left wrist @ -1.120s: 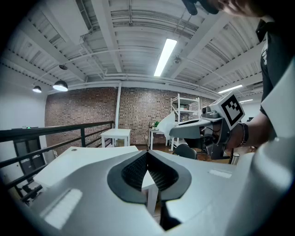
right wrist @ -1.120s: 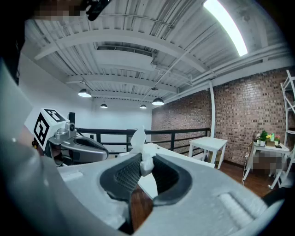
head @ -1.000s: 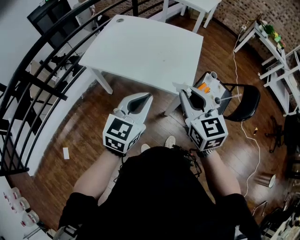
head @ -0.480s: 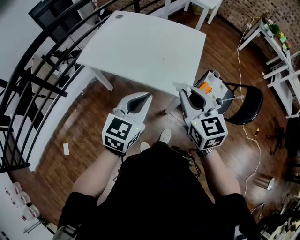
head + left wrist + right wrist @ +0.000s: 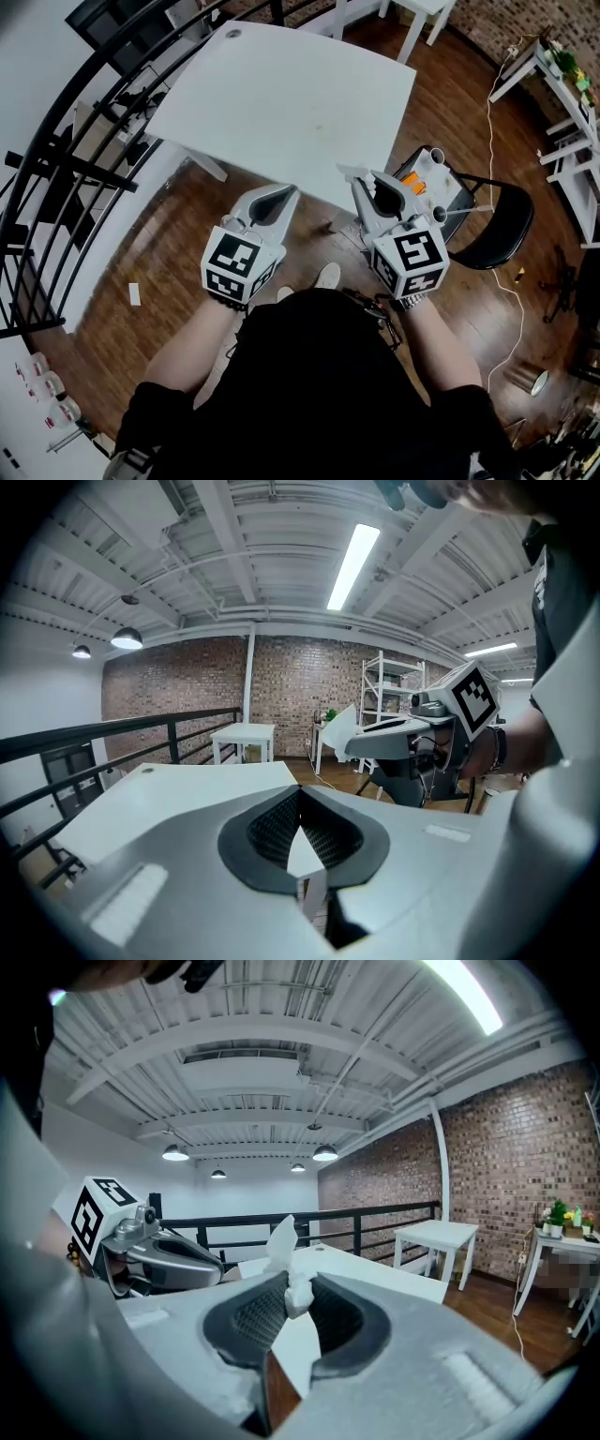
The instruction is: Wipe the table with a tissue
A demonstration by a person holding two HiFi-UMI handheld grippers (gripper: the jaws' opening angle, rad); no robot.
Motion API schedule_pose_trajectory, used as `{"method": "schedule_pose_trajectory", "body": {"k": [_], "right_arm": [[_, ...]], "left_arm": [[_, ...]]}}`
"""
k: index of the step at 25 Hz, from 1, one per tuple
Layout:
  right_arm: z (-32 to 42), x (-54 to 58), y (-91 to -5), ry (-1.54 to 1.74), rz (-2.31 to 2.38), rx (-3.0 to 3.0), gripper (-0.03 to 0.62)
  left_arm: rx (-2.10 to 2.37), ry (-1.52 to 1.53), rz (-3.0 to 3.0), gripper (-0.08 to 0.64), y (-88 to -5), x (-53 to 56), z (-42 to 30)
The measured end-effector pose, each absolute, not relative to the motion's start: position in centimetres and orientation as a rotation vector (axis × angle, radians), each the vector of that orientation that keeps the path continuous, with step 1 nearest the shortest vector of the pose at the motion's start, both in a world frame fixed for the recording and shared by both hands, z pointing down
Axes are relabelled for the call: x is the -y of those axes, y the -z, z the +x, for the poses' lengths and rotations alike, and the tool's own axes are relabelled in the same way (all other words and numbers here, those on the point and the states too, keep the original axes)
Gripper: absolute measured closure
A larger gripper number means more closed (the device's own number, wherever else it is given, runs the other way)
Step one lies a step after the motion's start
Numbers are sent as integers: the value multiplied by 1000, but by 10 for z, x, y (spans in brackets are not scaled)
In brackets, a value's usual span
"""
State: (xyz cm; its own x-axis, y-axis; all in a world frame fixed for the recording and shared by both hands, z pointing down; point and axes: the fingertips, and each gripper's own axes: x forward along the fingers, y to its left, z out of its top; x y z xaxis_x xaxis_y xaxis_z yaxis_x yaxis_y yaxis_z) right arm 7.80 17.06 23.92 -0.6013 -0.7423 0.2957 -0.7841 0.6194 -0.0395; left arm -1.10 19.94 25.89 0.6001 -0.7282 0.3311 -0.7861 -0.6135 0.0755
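The white table (image 5: 291, 94) stands just ahead of both grippers, its near edge under their tips. My right gripper (image 5: 361, 180) is shut on a white tissue (image 5: 349, 172), which pokes out past the jaw tips over the table's near corner. In the right gripper view the tissue (image 5: 284, 1241) is pinched between the dark pads and stands up crumpled. My left gripper (image 5: 279, 195) is beside it, shut, with nothing between its pads (image 5: 272, 827). From the left gripper view I see the right gripper (image 5: 403, 738) holding the tissue (image 5: 341, 729).
A black chair (image 5: 497, 225) with a box of small items (image 5: 427, 178) stands right of the table. A black railing (image 5: 66, 159) runs along the left. A second white table (image 5: 412, 11) is beyond, shelving (image 5: 562, 94) at far right, a white cable (image 5: 511, 281) on the wooden floor.
The person has come a little closer to the table. The right gripper with the tissue has shifted left and forward to the table's near edge; the left gripper has barely moved.
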Motion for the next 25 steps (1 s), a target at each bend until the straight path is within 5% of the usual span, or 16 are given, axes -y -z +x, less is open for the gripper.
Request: {"method": "schedule_pose_trajectory", "body": {"k": [25], "right_arm": [[92, -109, -276, -224, 1054, 2577, 547]], "left_arm": [[1333, -456, 2532, 545, -284, -138, 18]]}}
